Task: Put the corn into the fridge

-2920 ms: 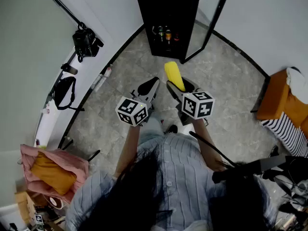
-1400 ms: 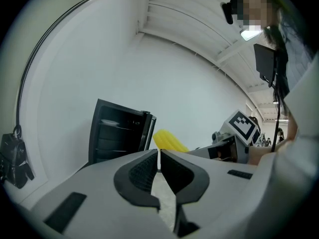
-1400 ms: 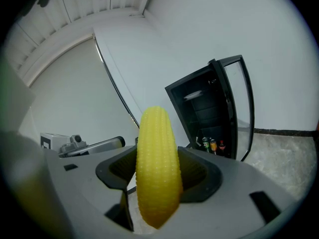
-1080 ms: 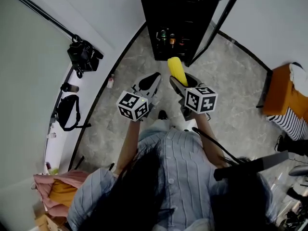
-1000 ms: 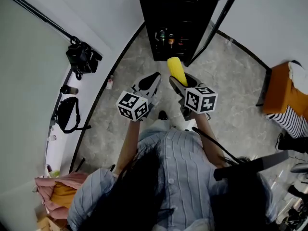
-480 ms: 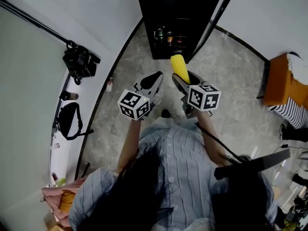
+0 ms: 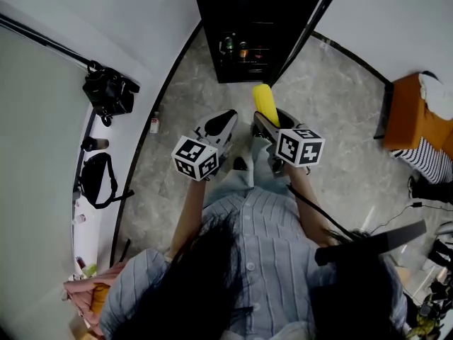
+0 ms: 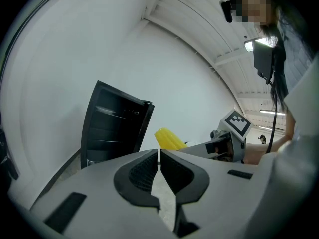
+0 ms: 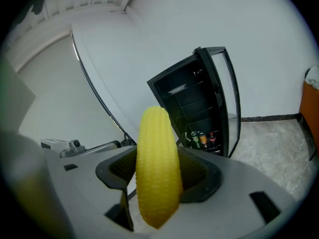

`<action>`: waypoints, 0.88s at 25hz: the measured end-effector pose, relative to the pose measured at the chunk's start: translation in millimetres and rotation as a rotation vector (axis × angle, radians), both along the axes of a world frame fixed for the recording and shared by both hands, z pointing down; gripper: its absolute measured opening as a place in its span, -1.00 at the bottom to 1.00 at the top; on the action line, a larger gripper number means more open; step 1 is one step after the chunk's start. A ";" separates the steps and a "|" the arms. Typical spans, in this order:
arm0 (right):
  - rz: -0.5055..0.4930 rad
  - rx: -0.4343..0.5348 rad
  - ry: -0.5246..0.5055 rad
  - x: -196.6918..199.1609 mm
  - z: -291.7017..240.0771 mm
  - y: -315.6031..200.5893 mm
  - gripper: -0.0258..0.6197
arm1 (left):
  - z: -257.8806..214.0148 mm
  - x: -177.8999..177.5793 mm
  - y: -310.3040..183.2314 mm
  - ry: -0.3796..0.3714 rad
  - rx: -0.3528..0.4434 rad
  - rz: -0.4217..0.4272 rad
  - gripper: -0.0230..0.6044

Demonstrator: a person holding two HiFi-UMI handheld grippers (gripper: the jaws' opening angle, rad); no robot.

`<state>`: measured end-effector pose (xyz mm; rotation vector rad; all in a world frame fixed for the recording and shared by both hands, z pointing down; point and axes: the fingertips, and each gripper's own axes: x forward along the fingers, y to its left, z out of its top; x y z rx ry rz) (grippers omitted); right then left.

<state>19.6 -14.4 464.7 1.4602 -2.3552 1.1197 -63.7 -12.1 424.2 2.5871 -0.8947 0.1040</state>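
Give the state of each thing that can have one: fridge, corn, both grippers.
fridge: door open.
corn: held upright, not yet in the fridge.
right gripper: shut on the corn.
left gripper: shut, holding nothing.

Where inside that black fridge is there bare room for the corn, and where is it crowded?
The upper shelves of the fridge, above the row of bottles, look bare, though they are dark. The bottom shelf is crowded with those bottles. The door stands open, so the right gripper holding the corn can likely pass in.
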 end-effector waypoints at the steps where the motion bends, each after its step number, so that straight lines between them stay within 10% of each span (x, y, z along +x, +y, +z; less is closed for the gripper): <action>1: -0.002 -0.006 0.000 0.9 2.3 -2.8 -0.13 | 2.0 0.5 -2.9 0.000 -0.007 -0.003 -0.90; 22: -0.066 -0.102 0.014 17.6 57.8 -105.9 -0.13 | 42.1 14.9 -112.7 0.001 -0.050 -0.039 -0.90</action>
